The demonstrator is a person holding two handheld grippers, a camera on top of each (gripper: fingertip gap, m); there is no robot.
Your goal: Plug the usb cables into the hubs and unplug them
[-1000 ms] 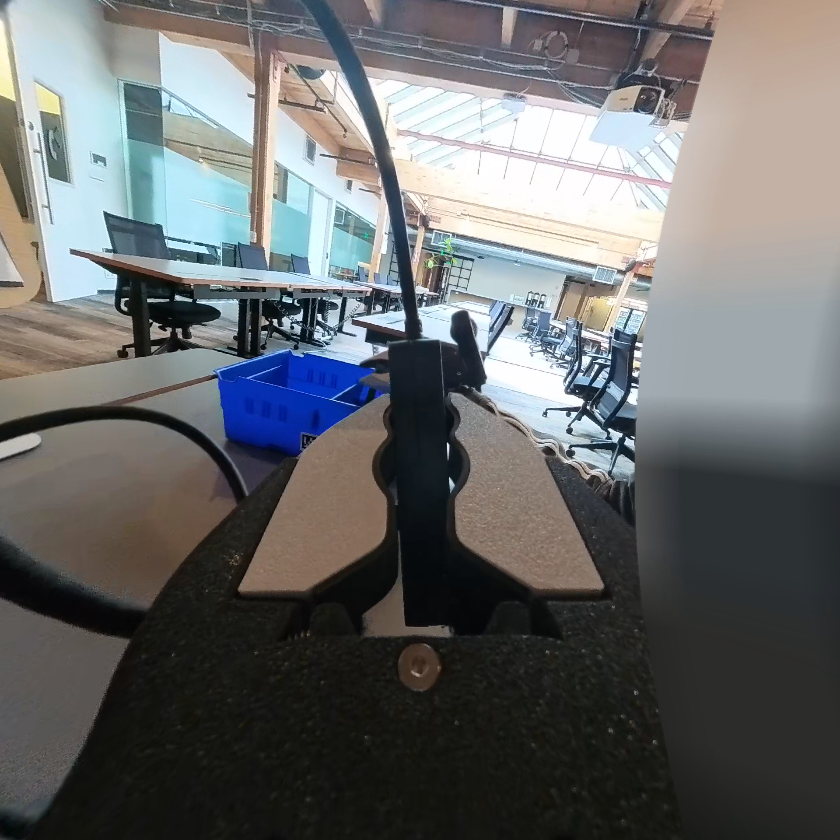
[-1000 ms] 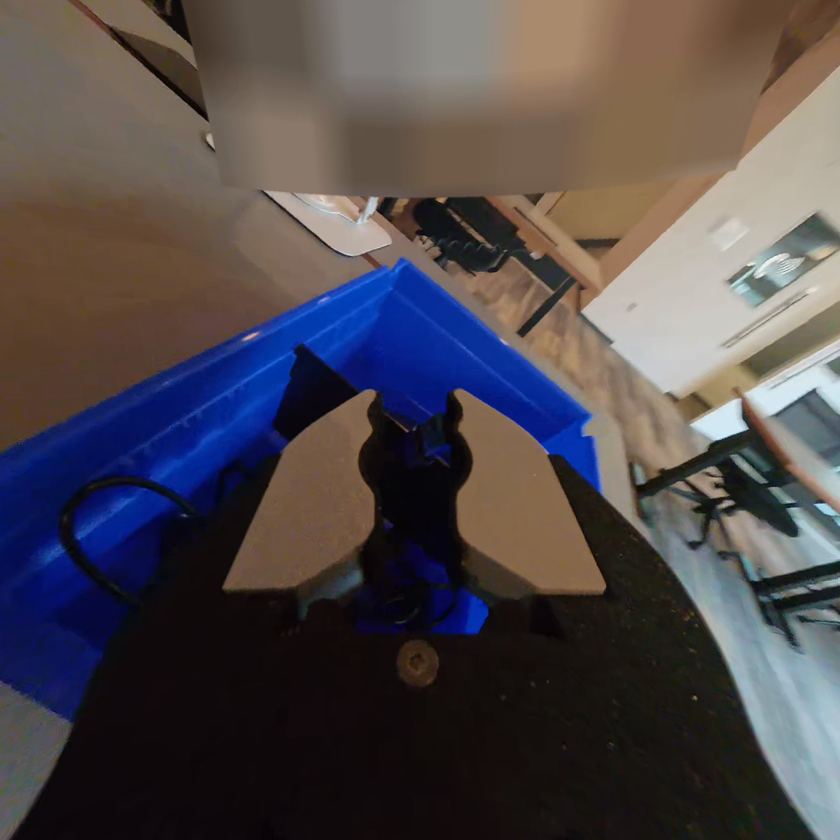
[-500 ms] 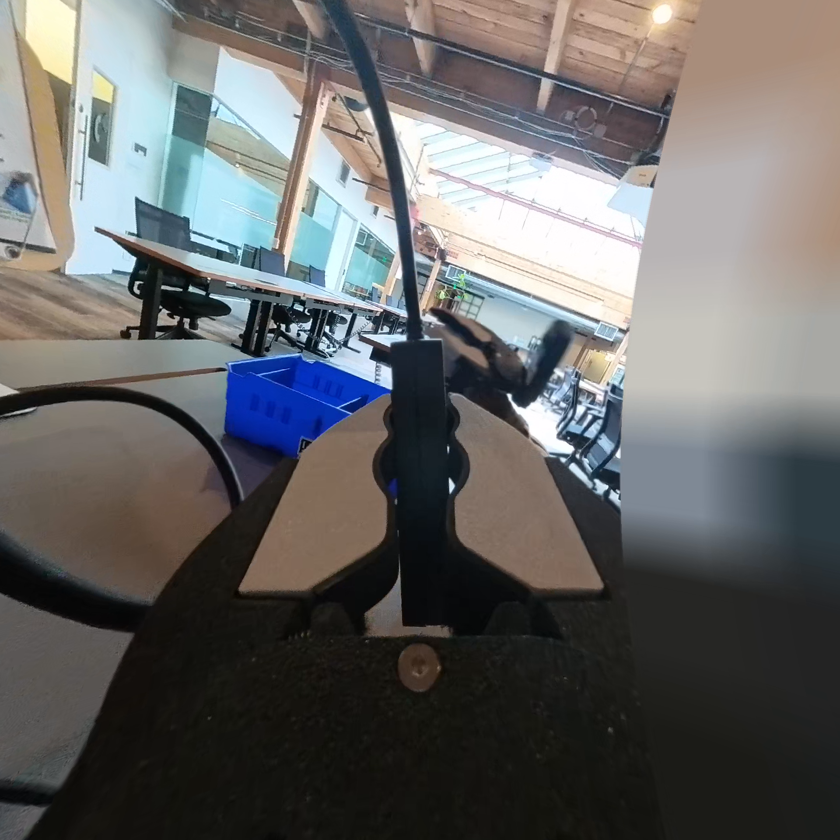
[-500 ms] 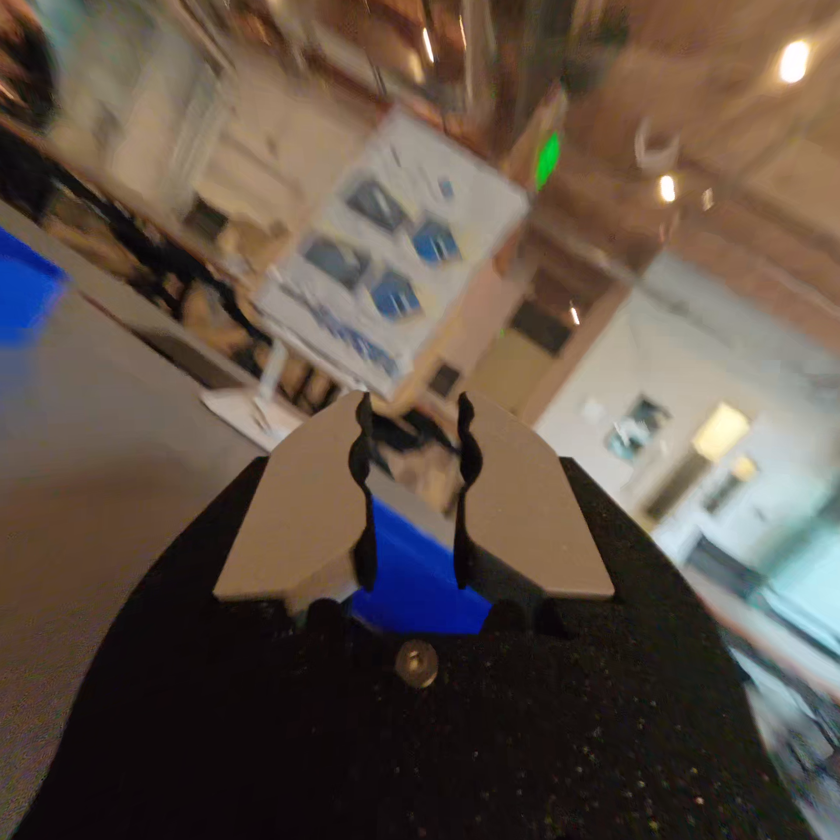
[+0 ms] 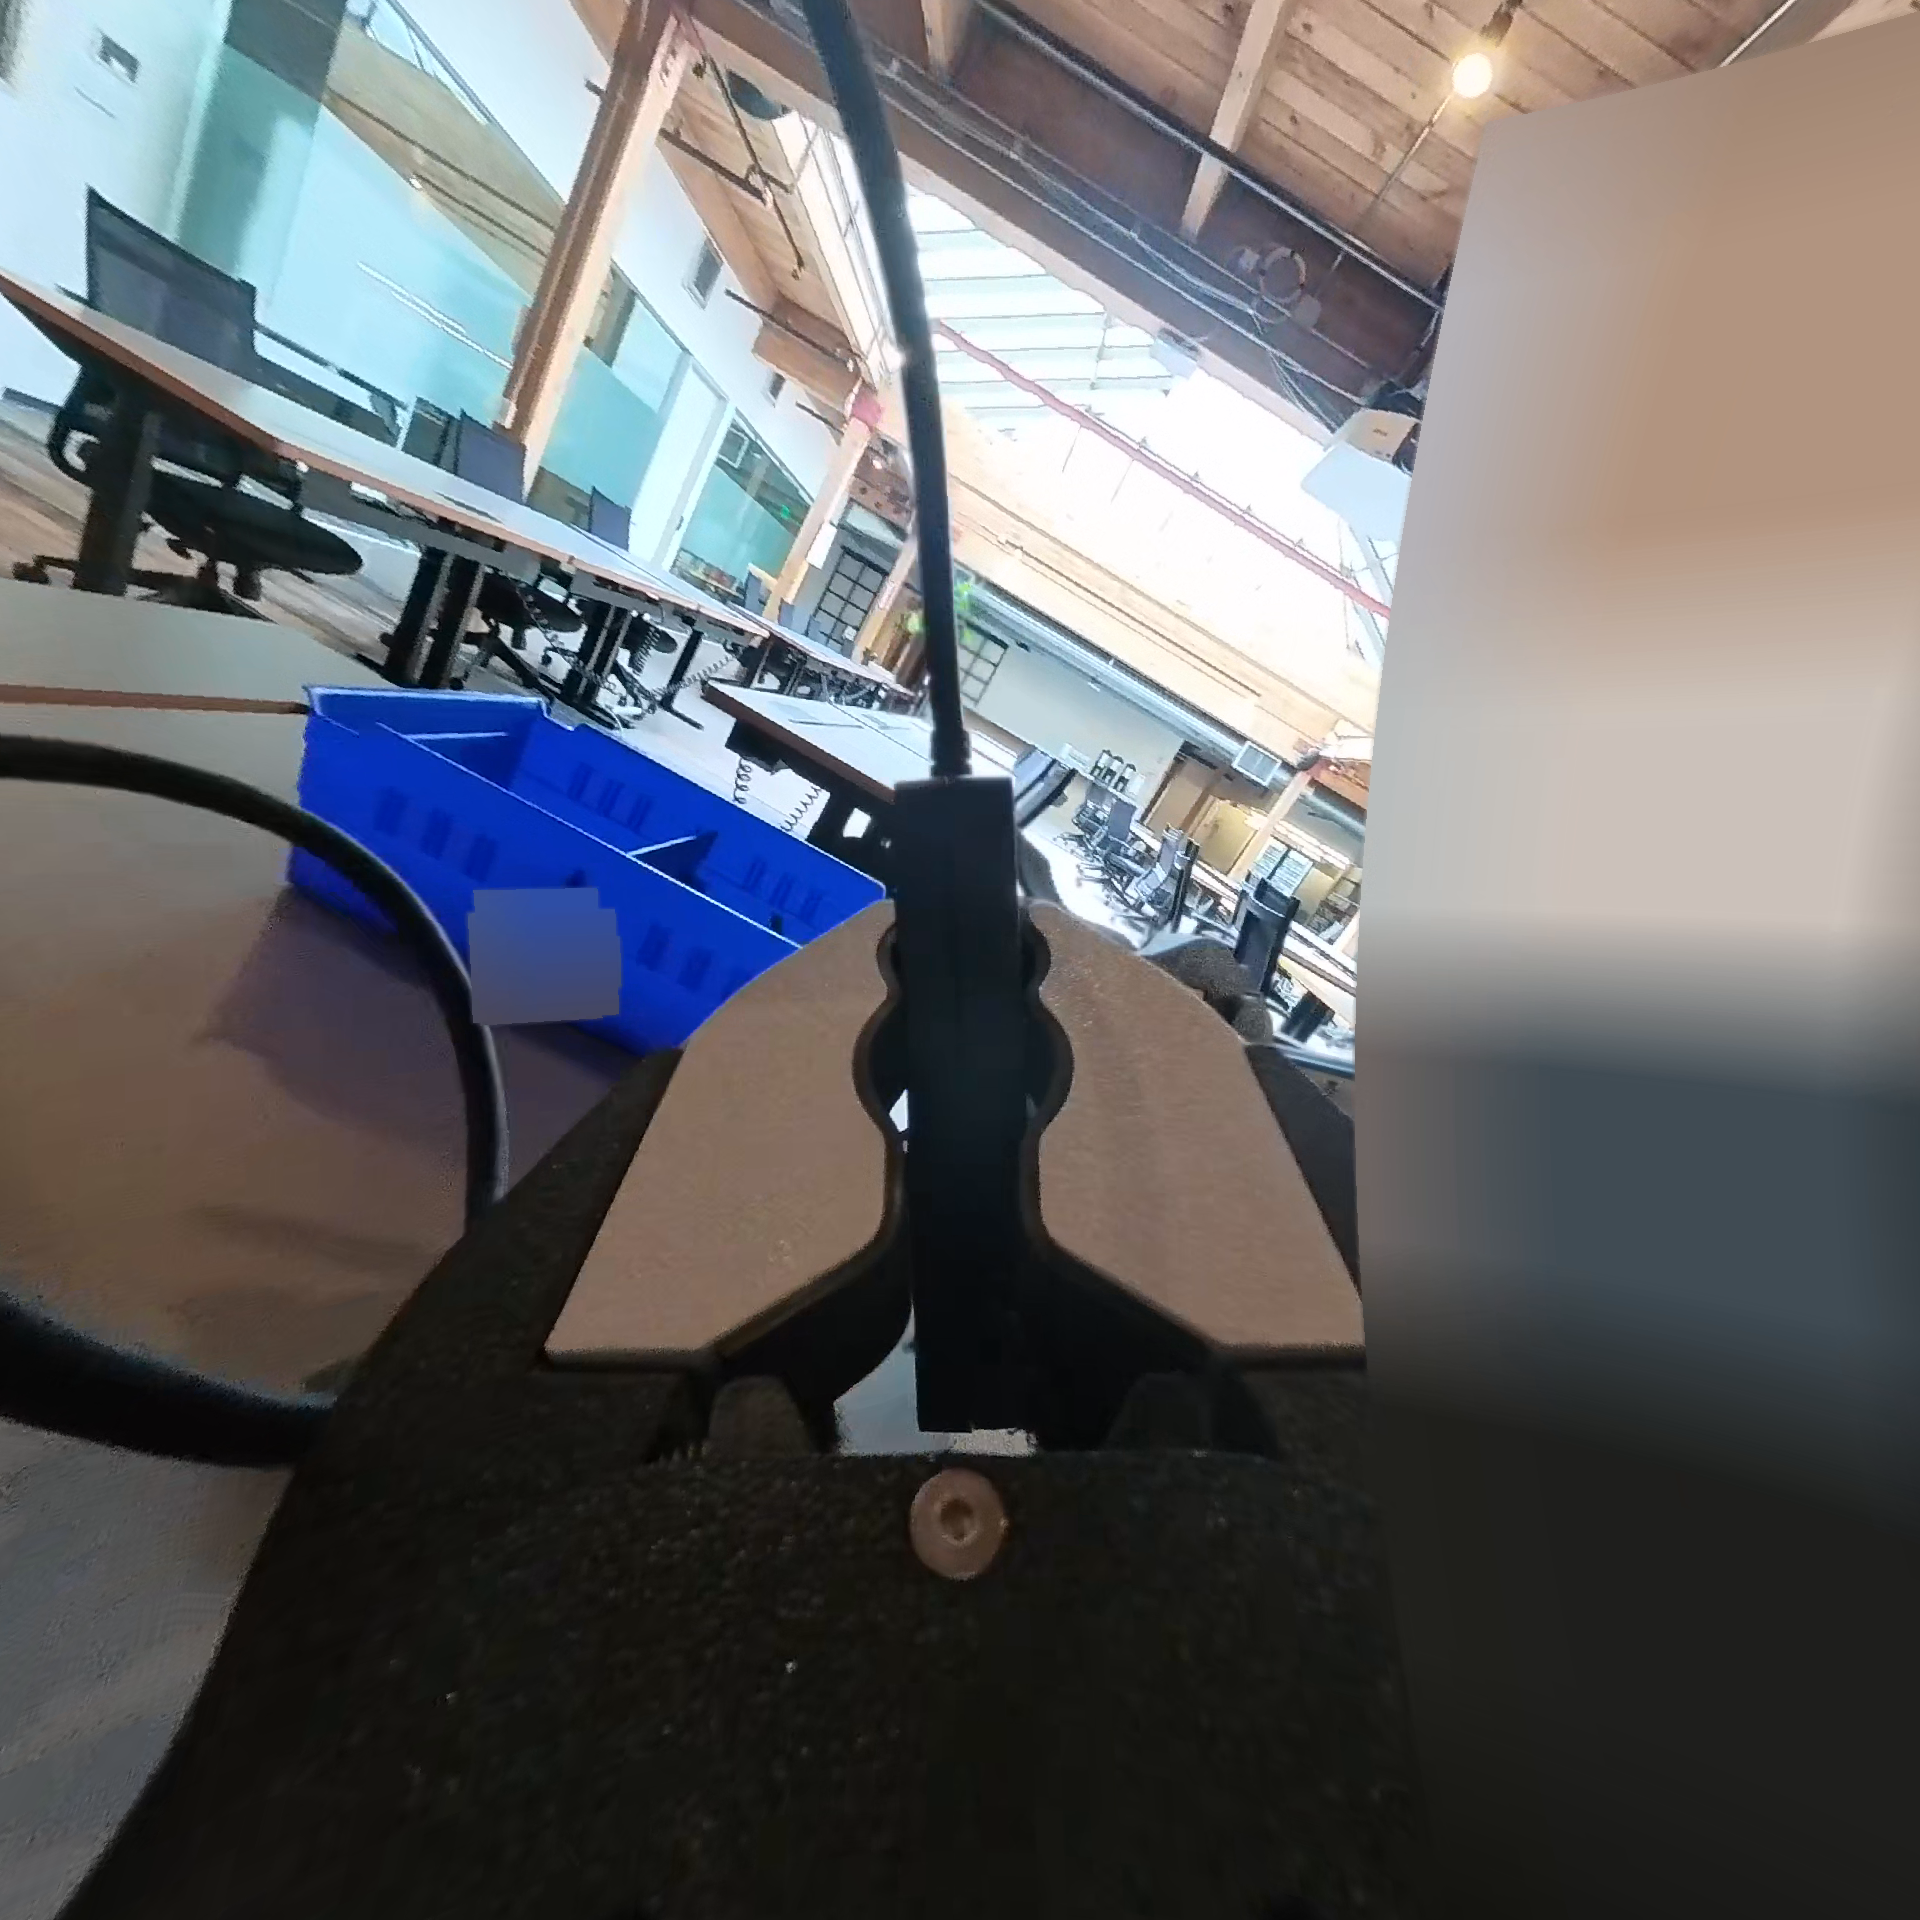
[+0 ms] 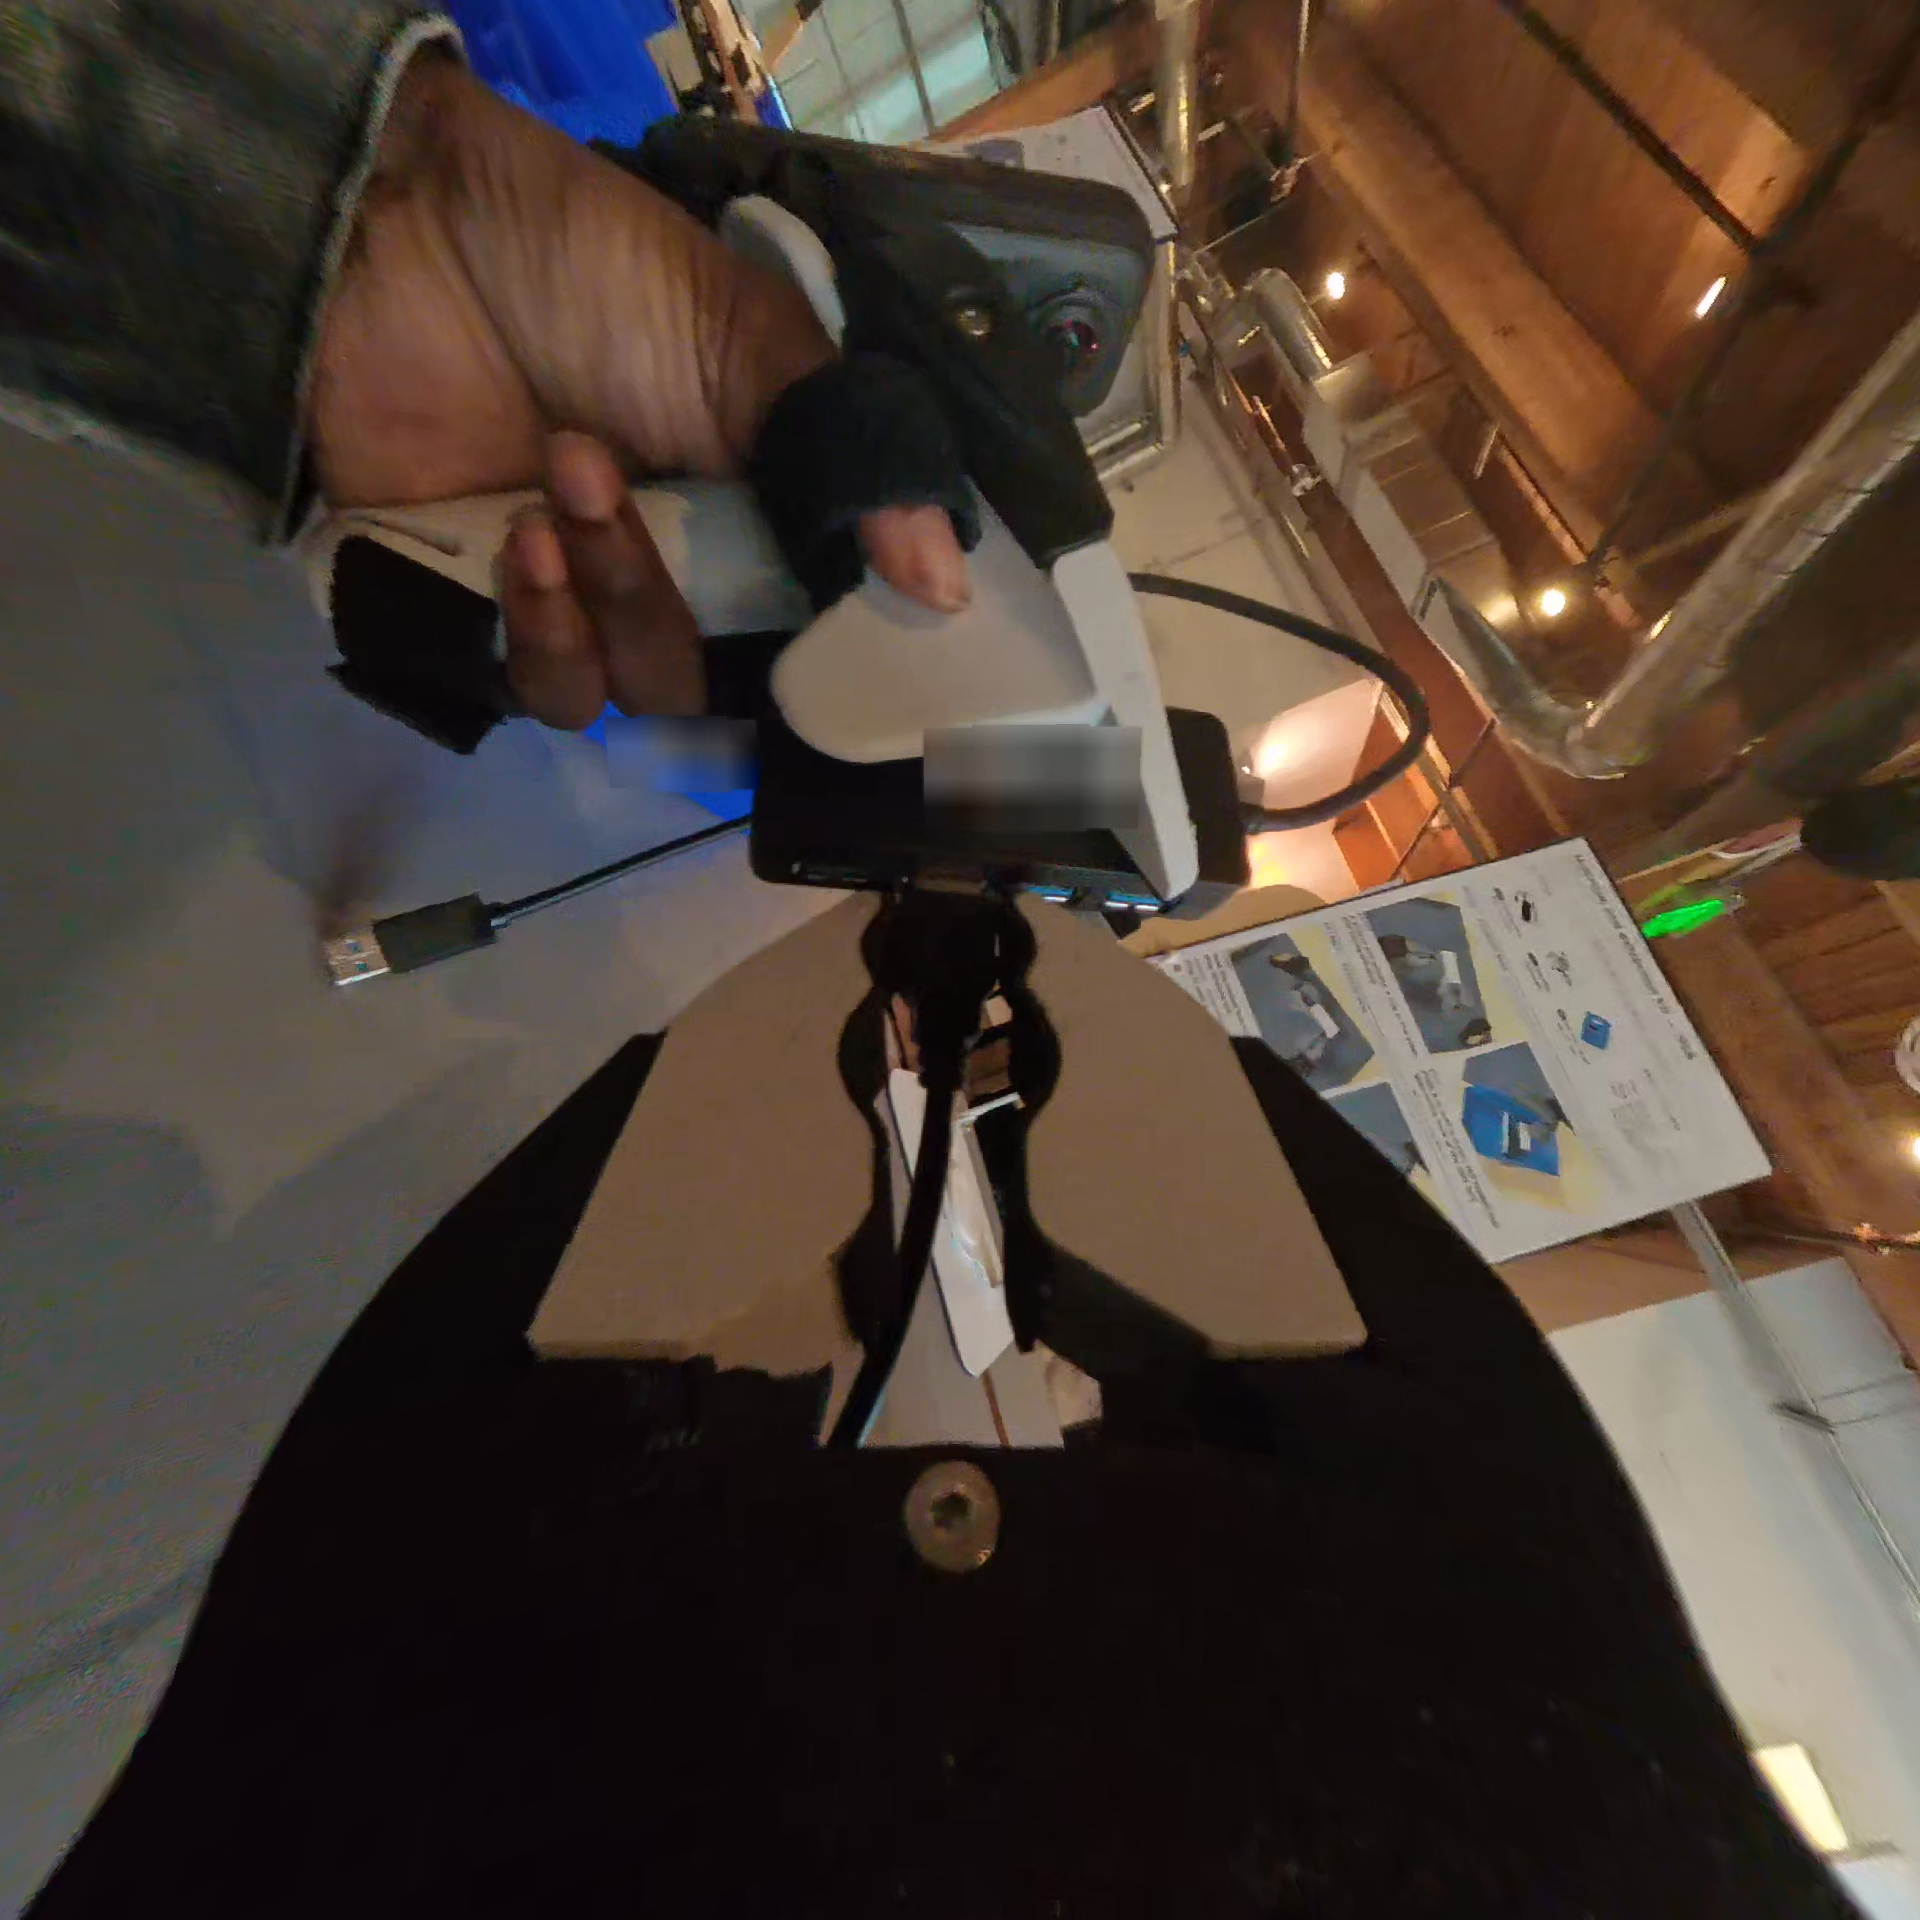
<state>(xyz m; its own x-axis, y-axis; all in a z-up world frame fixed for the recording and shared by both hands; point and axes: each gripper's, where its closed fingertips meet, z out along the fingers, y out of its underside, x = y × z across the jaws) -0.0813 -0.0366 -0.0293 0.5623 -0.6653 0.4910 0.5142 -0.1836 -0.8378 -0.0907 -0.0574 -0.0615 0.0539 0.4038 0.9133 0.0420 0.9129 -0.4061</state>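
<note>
Between the pads of the left hand-held gripper (image 5: 961, 1039), clamped edge-on, stands the black usb hub (image 5: 961, 1091), its cable (image 5: 904, 343) rising away, apparently to steady the ports for plugging; behind lie a grey desk (image 5: 156, 1091), a blue bin (image 5: 582, 831) and an open office. Seen from the right wrist, the right hand-held gripper (image 6: 948, 997) pinches a black usb cable (image 6: 914, 1174) whose plug meets the hub's port edge, while a loose usb plug (image 6: 416, 940) rests on the desk.
</note>
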